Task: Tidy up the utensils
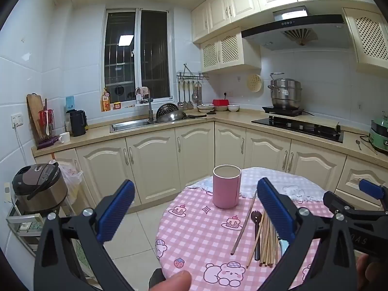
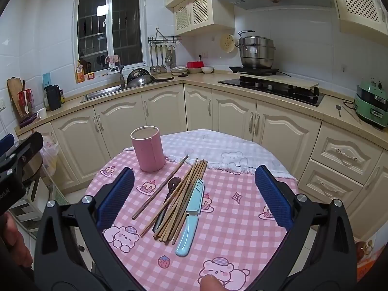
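- It was a home kitchen: cream cabinets (image 1: 150, 160) ran under an L-shaped counter (image 2: 198, 78).
- A sink (image 1: 128, 125), gas hob (image 2: 274, 88), range hood (image 1: 295, 30) and steamer pot (image 2: 255, 52) showed it.

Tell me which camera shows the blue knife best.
The right wrist view: the blue knife lies fully visible on the tablecloth, beside the chopsticks. In the left wrist view only a sliver of the knife shows, behind the left gripper's right finger.
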`<action>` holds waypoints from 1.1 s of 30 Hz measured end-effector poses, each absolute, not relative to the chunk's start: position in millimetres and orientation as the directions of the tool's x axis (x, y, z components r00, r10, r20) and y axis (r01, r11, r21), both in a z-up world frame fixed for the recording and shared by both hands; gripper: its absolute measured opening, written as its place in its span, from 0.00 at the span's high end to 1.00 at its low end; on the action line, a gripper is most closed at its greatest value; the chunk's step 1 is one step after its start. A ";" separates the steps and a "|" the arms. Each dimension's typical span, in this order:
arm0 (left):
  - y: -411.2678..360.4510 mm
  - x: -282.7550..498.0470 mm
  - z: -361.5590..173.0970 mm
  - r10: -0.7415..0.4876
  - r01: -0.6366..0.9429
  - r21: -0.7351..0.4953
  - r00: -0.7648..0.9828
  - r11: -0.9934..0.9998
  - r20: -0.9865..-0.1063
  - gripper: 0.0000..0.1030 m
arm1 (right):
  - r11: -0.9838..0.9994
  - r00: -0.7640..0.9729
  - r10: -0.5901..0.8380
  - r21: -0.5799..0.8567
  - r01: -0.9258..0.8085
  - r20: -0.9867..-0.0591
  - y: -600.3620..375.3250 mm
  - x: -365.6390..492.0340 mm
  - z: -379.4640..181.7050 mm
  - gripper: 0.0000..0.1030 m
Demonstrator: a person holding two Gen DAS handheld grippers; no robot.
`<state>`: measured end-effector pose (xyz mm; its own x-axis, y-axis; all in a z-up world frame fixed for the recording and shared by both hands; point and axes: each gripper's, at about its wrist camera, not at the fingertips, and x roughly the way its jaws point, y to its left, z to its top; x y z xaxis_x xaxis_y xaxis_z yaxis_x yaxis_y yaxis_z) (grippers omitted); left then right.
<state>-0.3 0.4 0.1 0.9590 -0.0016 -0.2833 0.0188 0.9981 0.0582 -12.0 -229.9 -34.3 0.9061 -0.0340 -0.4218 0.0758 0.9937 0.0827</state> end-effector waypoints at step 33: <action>-4.8 5.7 4.4 -0.019 0.035 0.051 0.956 0.998 -0.292 0.04 | 0.994 0.913 -0.036 0.080 0.075 -0.407 -236.5 -9.8 -17.4 0.06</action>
